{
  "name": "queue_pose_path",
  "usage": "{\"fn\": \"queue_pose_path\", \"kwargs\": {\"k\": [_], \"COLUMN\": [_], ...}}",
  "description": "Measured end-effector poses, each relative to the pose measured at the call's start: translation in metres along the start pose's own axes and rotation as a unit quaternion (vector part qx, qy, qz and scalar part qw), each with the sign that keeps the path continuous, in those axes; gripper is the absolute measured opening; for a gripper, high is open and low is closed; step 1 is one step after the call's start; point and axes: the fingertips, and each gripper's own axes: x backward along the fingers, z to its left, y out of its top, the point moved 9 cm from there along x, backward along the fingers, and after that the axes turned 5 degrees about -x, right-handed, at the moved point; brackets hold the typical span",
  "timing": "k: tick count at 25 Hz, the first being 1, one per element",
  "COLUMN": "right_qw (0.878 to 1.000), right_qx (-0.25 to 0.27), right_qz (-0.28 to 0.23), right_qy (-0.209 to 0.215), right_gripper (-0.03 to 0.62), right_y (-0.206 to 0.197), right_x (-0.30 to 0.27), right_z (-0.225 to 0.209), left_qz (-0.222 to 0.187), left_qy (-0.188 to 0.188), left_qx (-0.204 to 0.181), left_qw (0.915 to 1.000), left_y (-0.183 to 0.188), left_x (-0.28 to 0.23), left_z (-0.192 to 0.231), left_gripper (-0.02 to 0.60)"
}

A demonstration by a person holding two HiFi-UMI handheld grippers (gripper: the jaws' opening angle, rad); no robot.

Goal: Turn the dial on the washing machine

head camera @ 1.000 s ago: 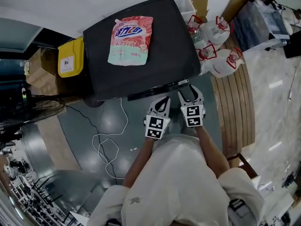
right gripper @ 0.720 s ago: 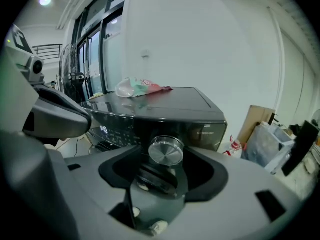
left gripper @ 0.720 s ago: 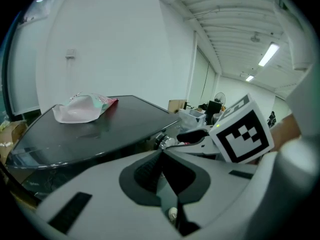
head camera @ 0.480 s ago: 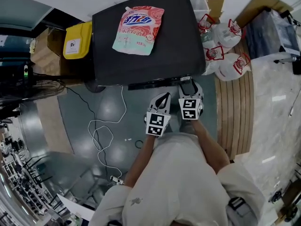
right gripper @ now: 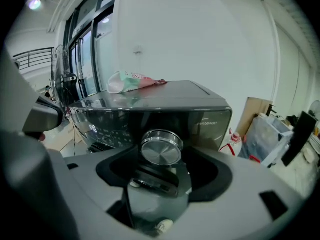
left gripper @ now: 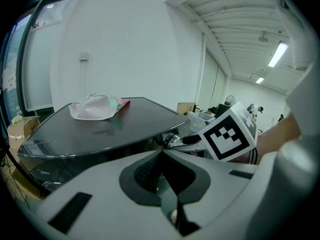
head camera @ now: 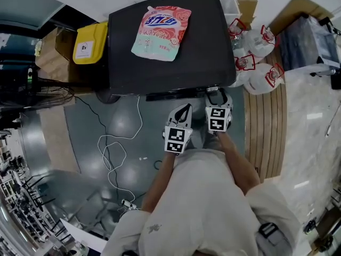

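Note:
The dark washing machine (head camera: 170,63) stands in front of me. Its round silver dial (right gripper: 161,146) sits on the front control panel (right gripper: 115,124). My right gripper (right gripper: 162,160) is up against that panel (head camera: 184,94). Its jaws have just been opening and now stand on either side of the dial with a gap at each side, so it is open. In the head view the right gripper (head camera: 215,94) reaches the machine's front edge. My left gripper (head camera: 184,109) hangs just to the left of it and short of the machine. Its fingers meet at the tips (left gripper: 161,155), with nothing between them.
A pink and green detergent pouch (head camera: 161,32) lies on the machine's lid. A yellow bin (head camera: 90,49) and cardboard boxes (head camera: 53,57) stand to the left. White jugs with red handles (head camera: 258,63) and a wooden platform (head camera: 266,127) are on the right. A white cable (head camera: 114,153) lies on the floor.
The right gripper stays at the machine's front edge, a little lower, with its jaws spread wider. The left gripper has hardly moved. The head view has shifted slightly.

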Motion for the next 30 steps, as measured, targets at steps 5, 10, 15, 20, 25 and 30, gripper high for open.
{"fn": "queue_pose_path", "kwargs": {"k": [5,10,15,20,25,30], "right_qw": [1.0,1.0,0.999,0.996,0.996,0.994], "right_qx": [-0.009,-0.015,-0.044,-0.082,-0.09,-0.108], "right_qz": [0.006,0.009,0.009,0.005,0.004,0.003], "right_qy": [-0.011,-0.009,0.002,0.016,0.021,0.03], "right_gripper": [0.307,0.301,0.291,0.267,0.267,0.267], "right_y": [0.002,0.002,-0.001,0.0,0.0,0.0], "right_x": [-0.003,-0.002,-0.001,0.0,-0.001,0.0], "right_z": [0.002,0.001,-0.003,-0.005,-0.006,-0.009], "left_qz": [-0.002,-0.003,-0.003,-0.002,-0.001,0.0], "left_qy": [0.0,-0.008,-0.012,-0.014,-0.015,-0.016], "left_qx": [0.006,0.002,0.0,0.0,-0.001,-0.002], "left_qw": [1.0,1.0,0.9999,0.9999,0.9999,0.9999], "left_y": [-0.001,-0.001,0.0,0.0,-0.002,-0.002], "left_x": [0.001,-0.001,-0.002,-0.004,-0.005,-0.004], "left_z": [0.01,0.01,0.009,0.01,0.009,0.009], "left_gripper": [0.014,0.014,0.014,0.014,0.014,0.014]}}
